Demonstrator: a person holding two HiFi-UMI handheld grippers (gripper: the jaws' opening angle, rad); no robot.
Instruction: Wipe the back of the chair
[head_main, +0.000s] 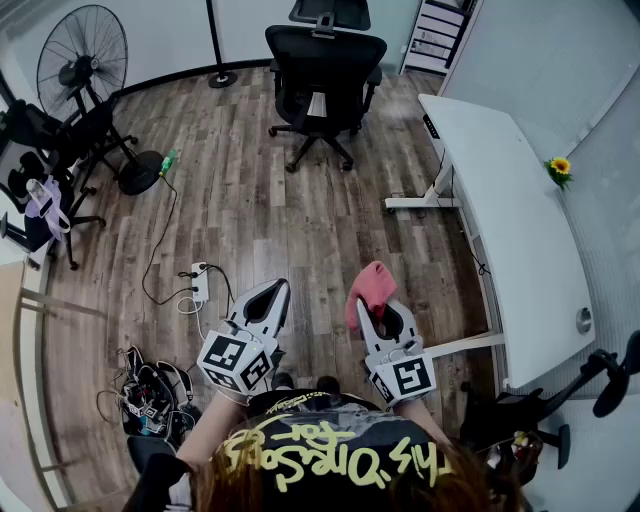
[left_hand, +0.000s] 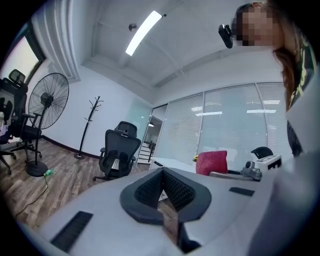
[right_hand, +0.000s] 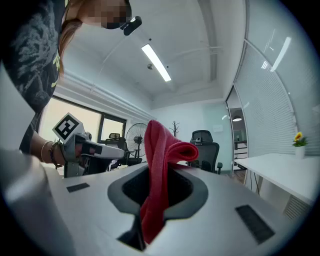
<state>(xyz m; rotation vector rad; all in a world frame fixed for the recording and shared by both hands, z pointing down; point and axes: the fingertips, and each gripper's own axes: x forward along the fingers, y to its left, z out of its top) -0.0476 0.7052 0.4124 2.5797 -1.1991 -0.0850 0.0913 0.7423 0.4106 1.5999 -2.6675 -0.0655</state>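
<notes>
My right gripper (right_hand: 161, 192) pinches a red cloth (right_hand: 158, 160). The cloth rises from between the jaws, folds over at its top, and a short end hangs below the grip. My left gripper (left_hand: 163, 186) is pressed together with nothing between its jaws. In the head view the two grippers are level and side by side, apart from each other, both pointing forward over the wooden floor (head_main: 250, 210).

The black office chair (head_main: 325, 62) stands well ahead of both grippers, across the open floor and slightly nearer the right gripper's line. Neither gripper nor the cloth touches it. In the right gripper view the chair shows just beyond the cloth's folded top.

A white bench (head_main: 520, 220) runs along the right of my right gripper, with a yellow flower (head_main: 559, 167) at its far edge. A standing fan (head_main: 82, 58) is far ahead and to the left of my left gripper.
</notes>
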